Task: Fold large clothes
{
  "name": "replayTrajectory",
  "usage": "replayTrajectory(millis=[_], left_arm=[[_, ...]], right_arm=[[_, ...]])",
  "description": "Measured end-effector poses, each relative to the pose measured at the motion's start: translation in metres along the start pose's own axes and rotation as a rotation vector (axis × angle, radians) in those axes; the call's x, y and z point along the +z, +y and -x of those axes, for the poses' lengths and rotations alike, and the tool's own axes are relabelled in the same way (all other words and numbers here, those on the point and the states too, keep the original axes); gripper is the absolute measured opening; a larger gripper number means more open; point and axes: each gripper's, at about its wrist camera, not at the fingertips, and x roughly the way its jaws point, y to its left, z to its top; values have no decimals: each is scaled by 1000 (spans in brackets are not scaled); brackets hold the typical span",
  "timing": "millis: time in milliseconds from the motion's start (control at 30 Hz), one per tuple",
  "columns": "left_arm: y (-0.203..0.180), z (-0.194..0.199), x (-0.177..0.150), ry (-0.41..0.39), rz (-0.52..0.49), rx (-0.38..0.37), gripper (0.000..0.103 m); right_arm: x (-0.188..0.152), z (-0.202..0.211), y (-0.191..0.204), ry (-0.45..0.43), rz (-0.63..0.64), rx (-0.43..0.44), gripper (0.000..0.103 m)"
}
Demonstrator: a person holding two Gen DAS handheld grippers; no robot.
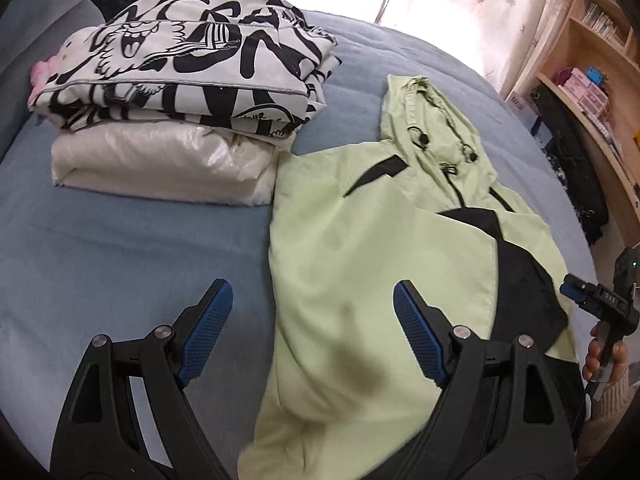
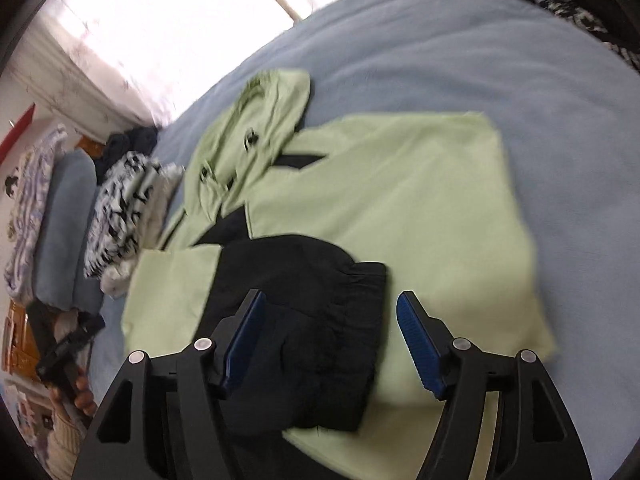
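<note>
smooth pale-green hooded jacket [image 1: 352, 248] with black panels, flat on fuzzy blue blanket [image 1: 120, 248], both tongs [image 1: 312, 332] [image 2: 330, 344] released

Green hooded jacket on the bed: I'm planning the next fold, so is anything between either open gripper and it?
Nothing visible. The left gripper and right gripper both hover open directly above the green jacket. The folded clothes pile lies beside its shoulder, not in the way.

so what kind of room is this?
Probably a bedroom: a bed with a blue blanket, curtains over a bright window, a wooden bookshelf, folded clothes stacked beside the green jacket.
</note>
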Motion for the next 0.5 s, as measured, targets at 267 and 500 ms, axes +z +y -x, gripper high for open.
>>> replayTrajectory(millis=[267, 500], left_arm=[[6, -25, 18, -2, -7, 51, 81], [18, -36, 23, -48, 34, 57, 81]], right_arm=[[-10, -21, 85, -83, 364, -140, 25], [-10, 64, 140, -590, 581, -182, 24]])
